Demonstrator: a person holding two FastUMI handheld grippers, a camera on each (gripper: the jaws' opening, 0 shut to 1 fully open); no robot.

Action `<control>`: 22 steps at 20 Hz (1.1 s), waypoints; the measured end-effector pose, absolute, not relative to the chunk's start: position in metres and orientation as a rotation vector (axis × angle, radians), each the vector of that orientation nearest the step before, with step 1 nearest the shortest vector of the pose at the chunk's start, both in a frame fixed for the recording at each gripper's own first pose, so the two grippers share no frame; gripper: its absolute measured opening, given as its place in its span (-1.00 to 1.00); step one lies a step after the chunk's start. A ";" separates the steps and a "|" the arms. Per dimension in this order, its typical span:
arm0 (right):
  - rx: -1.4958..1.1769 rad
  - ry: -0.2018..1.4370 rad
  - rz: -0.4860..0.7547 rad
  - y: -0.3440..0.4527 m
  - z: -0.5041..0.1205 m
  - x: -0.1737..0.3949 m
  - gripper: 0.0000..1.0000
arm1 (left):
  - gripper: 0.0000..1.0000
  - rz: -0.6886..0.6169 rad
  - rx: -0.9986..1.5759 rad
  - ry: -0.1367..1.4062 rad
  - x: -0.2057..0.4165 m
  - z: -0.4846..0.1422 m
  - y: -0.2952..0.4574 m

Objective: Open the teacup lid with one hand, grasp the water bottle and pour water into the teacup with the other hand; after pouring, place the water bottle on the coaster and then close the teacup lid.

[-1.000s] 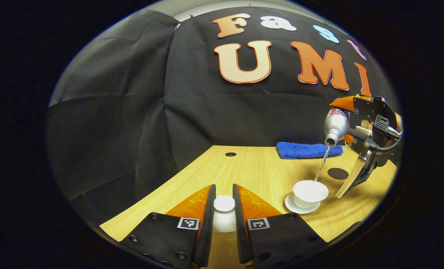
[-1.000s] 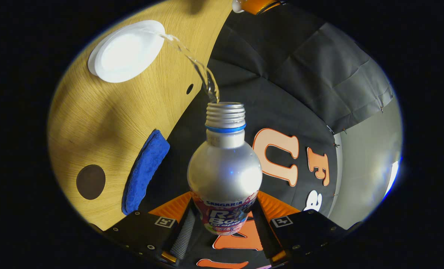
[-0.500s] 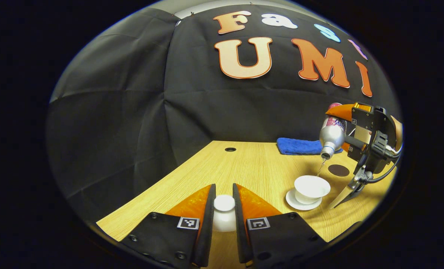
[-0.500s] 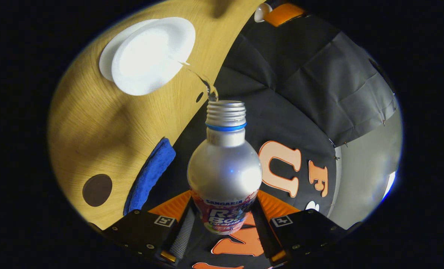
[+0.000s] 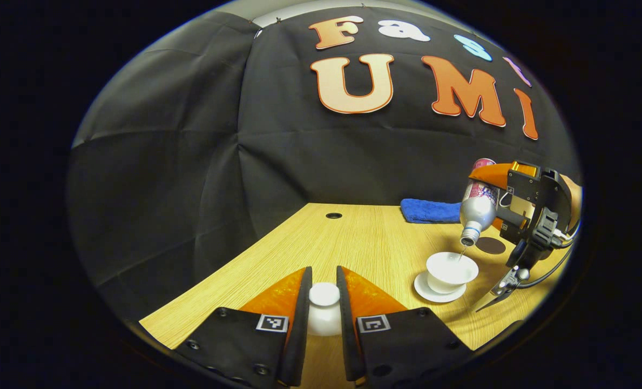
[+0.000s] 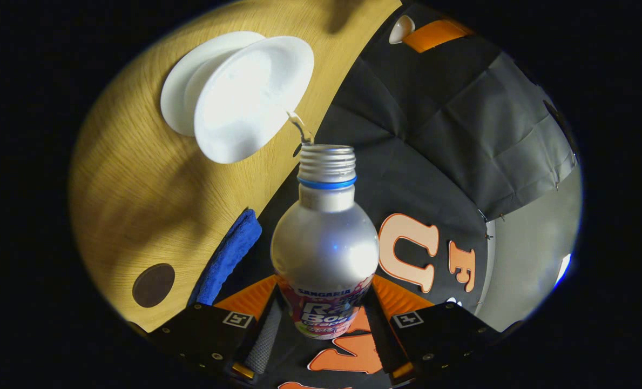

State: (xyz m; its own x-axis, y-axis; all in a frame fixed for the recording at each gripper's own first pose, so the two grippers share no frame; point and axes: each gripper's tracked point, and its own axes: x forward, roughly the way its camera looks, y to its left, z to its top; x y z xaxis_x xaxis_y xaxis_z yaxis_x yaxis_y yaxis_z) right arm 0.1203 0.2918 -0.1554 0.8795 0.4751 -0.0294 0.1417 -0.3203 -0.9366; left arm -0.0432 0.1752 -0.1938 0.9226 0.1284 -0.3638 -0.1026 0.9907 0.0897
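Note:
My left gripper (image 5: 324, 324) is shut on the white teacup lid (image 5: 324, 309), held just above the wooden table (image 5: 353, 243). To its right the lidless white teacup (image 5: 451, 268) stands on its saucer (image 5: 434, 292). My right gripper (image 6: 323, 324) is shut on the silver water bottle (image 6: 325, 243), tipped mouth-down close over the cup. A thin trickle of water (image 6: 298, 125) runs from the mouth into the teacup (image 6: 250, 97). In the left gripper view the bottle (image 5: 477, 205) hangs in the right gripper (image 5: 507, 202) above the cup's far rim. A dark round coaster (image 5: 490, 246) lies behind the cup.
A folded blue cloth (image 5: 428, 210) lies at the table's far edge by the black wall, also seen as the blue cloth (image 6: 229, 259) beside the coaster (image 6: 153, 284). A small round hole (image 5: 333, 215) sits in the tabletop further left.
The bottle has come down closer to the teacup and the stream has thinned from a full pour to a trickle. The left gripper with the lid has stayed in place.

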 end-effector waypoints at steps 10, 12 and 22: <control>-1.662 -0.295 0.465 0.285 -0.179 0.111 0.57 | -0.36 0.095 0.046 0.361 -0.041 -0.186 0.163; -1.549 -0.228 0.497 0.282 -0.183 0.108 0.57 | -0.36 0.088 0.041 0.359 -0.040 -0.185 0.158; -1.141 -0.052 0.547 0.261 -0.167 0.101 0.58 | -0.36 0.028 0.028 0.318 -0.028 -0.161 0.122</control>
State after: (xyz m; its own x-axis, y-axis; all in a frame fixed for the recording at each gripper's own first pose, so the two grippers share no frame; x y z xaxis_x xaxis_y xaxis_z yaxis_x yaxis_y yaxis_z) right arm 0.1012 0.2606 -0.1666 0.8681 0.4379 -0.2338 -0.3864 0.3004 -0.8720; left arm -0.0275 0.1216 -0.1613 0.9494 0.0323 -0.3123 -0.0234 0.9992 0.0322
